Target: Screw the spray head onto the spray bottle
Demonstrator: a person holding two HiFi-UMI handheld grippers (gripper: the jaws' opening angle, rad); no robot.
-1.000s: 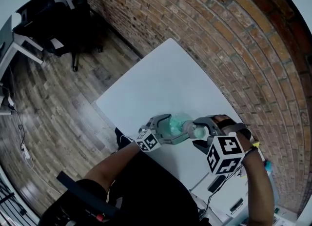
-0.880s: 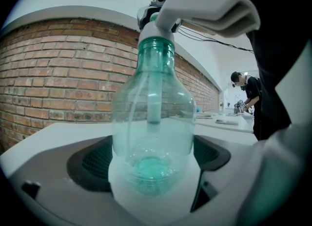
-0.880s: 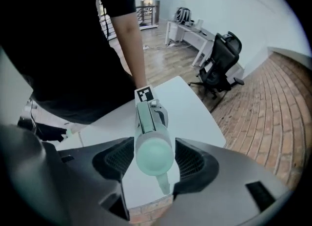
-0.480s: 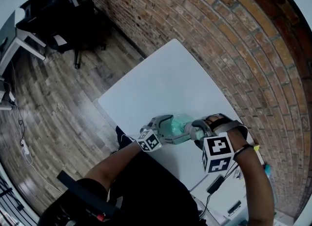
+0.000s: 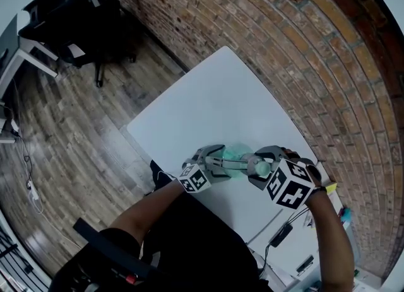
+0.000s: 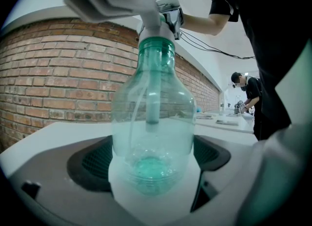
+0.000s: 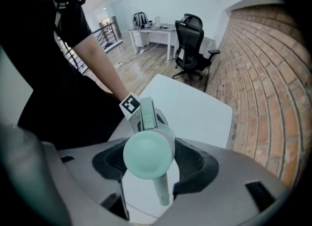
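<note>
The left gripper is shut on the lower body of the green bottle, one jaw at each side, holding it upright above the near edge of the white worktop. The pale spray head sits on the bottle's neck with its dip tube hanging inside. The right gripper is clamped on the spray head from above, both jaws pressed to it. How far it is screwed on cannot be told.

right tongs twisted round the spray head, marker cube swung higher and tilted
</note>
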